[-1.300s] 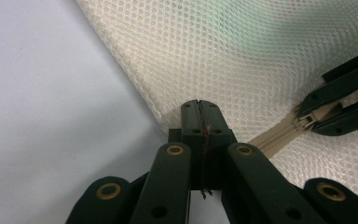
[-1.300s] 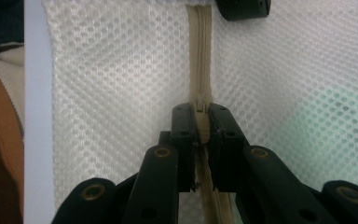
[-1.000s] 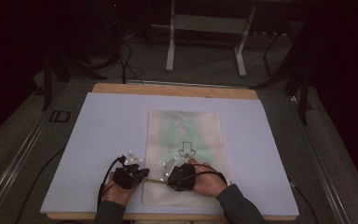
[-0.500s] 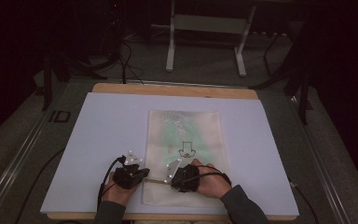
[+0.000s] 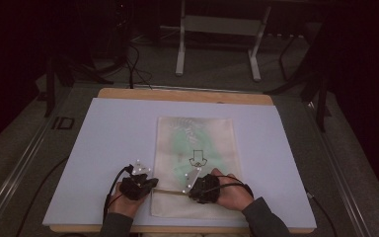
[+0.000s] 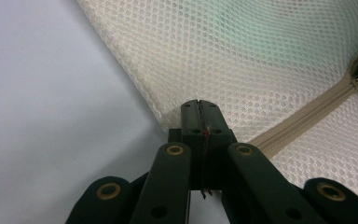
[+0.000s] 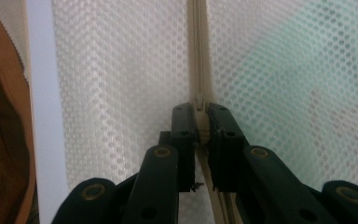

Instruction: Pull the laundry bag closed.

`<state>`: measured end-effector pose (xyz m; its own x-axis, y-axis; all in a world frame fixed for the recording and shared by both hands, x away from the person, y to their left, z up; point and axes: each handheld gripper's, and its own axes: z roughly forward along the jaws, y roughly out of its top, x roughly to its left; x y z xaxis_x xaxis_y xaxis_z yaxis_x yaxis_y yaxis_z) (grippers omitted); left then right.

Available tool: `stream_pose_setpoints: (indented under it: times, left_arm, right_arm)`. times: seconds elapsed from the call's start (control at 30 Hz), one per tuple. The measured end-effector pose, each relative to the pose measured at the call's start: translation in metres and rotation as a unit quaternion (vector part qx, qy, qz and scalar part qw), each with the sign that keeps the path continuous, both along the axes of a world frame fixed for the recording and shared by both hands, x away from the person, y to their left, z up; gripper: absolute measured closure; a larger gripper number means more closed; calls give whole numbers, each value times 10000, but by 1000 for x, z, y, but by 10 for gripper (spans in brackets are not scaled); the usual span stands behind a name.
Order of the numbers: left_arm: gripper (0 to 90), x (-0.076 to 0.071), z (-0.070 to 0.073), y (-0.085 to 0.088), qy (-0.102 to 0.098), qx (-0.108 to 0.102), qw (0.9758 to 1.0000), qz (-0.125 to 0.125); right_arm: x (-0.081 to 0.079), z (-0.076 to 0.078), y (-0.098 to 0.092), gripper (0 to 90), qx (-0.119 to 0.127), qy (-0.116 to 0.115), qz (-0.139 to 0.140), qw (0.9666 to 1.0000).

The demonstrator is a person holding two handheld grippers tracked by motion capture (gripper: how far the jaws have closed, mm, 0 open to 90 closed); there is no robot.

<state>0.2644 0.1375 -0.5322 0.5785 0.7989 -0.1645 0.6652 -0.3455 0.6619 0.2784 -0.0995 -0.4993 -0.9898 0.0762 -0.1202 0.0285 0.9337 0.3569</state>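
Pinching the mesh bag (image 5: 195,163) at its near left edge, our left gripper (image 6: 199,106) has its jaws pressed together on the fabric. Our right gripper (image 7: 201,112) clamps the zipper (image 7: 197,56) farther along the same near end. Beyond, the bag lies flat on the white mat (image 5: 108,133), its green contents towards the far side.

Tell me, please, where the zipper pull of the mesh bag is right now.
In the right gripper view the zipper pull sits between the right gripper jaws, on the zipper across the mesh bag near its end closest to the person.
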Motion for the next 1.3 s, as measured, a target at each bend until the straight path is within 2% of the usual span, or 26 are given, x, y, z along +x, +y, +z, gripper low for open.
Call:
stream_pose_setpoints:
  times: [0.47,1.3]
  left_arm:
    - [897,0,0,0,1,-19,10000,9]
    - [897,0,0,0,-2,-3,10000,12]
  right_arm:
    - [0,2,-15,822,35,40,-109,9999]
    - [-2,8,-26,822,79,30,-133,9999]
